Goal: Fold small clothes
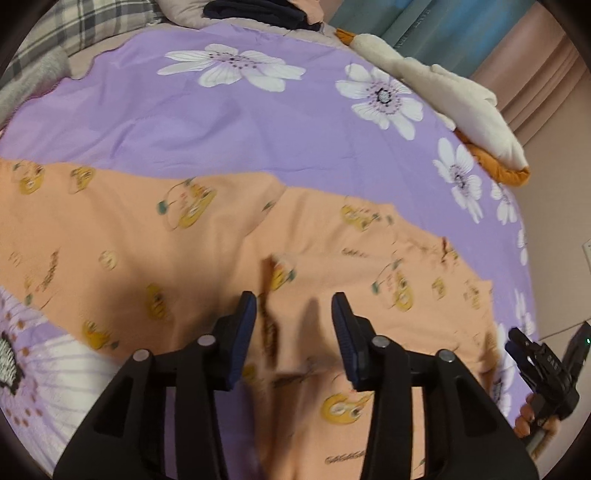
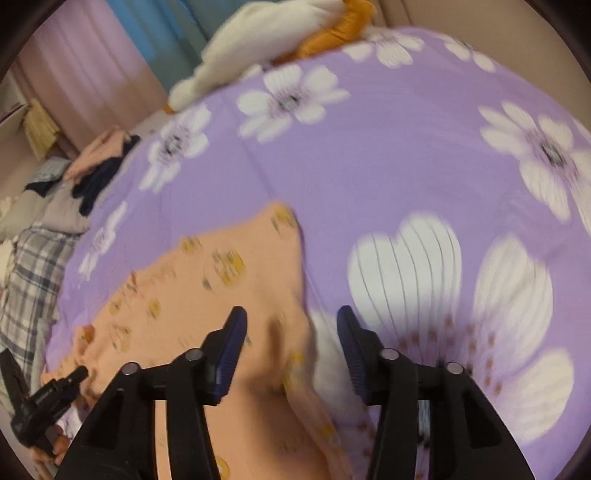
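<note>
An orange garment with yellow cartoon prints [image 1: 207,251] lies spread flat on the purple flowered bedsheet [image 1: 229,122]. My left gripper [image 1: 293,306] is open and empty, hovering over the garment's near edge. The right gripper shows at the far right of the left wrist view [image 1: 517,343]. In the right wrist view, my right gripper [image 2: 291,321] is open and empty above the garment's right edge [image 2: 229,280], with the sheet [image 2: 369,166] beyond. The left gripper shows at the lower left of that view [image 2: 79,373].
A white and orange plush toy [image 1: 461,107] lies at the bed's far right edge. Dark and peach clothes [image 1: 258,13] and a plaid pillow [image 1: 74,29] sit at the head of the bed. Pink and blue curtains [image 2: 110,55] hang behind.
</note>
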`<state>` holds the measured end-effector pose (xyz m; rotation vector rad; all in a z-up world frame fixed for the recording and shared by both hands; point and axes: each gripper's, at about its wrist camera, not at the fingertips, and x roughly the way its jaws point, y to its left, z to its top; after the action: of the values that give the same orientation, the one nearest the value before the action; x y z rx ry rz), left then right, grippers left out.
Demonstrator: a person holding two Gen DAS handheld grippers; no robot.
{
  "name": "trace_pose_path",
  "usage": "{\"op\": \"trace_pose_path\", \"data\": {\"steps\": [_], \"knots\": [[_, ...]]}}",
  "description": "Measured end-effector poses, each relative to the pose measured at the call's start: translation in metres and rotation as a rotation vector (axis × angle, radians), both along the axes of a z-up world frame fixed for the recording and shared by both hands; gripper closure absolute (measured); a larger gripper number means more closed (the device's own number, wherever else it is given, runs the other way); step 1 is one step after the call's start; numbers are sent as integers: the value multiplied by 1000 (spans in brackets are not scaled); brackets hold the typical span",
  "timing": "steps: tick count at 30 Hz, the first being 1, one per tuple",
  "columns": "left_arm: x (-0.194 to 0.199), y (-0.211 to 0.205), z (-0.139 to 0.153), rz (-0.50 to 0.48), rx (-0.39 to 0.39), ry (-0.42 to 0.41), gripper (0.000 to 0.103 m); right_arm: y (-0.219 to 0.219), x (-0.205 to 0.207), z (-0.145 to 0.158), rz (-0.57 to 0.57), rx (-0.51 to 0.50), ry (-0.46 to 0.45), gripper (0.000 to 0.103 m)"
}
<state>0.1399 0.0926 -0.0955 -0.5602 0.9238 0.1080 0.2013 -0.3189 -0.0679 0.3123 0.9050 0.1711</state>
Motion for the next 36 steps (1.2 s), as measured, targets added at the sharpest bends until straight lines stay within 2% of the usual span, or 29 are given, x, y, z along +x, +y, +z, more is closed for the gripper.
{"op": "trace_pose_path", "data": {"steps": [2, 4, 6, 9, 11, 13, 14, 15, 16, 21, 23, 26, 29, 36], "knots": [[9, -4, -3, -15, 5, 7, 60, 1, 17, -1, 42, 63, 9, 53], [18, -7, -11, -26, 17, 39, 62, 5, 33, -6, 61, 80, 27, 53], [20, -9, -14, -29, 37, 38, 63, 13, 49, -14, 69, 46, 49, 53], [23, -10, -17, -26, 72, 33, 71, 27, 70, -26, 102, 5, 83, 53], [23, -10, -18, -27, 80, 29, 74, 35, 77, -31, 126, -6, 79, 55], [24, -9, -19, -27, 81, 24, 79, 36, 79, -31, 129, -32, 73, 73], [24, -9, -20, -26, 77, 22, 82, 37, 79, -32, 122, -44, 61, 78], [25, -9, -20, -28, 69, 18, 88, 36, 80, -32, 111, -51, 53, 91], [26, -8, -20, -25, 59, 14, 90, 35, 79, -31, 109, -54, 41, 93], [30, -13, -20, -15, 82, 11, 91, 28, 71, -13, 91, -49, -66, 96], [32, -13, -21, -18, 91, 16, 91, 26, 75, -17, 77, -76, -58, 97], [32, -13, -22, -19, 90, 21, 90, 21, 83, -36, 57, -84, 12, 97], [32, -11, -23, -11, 75, 26, 89, 20, 84, -37, 60, -79, 13, 97], [30, -13, -15, -3, 69, 29, 89, 29, 79, -33, 49, -172, -10, 97]]}}
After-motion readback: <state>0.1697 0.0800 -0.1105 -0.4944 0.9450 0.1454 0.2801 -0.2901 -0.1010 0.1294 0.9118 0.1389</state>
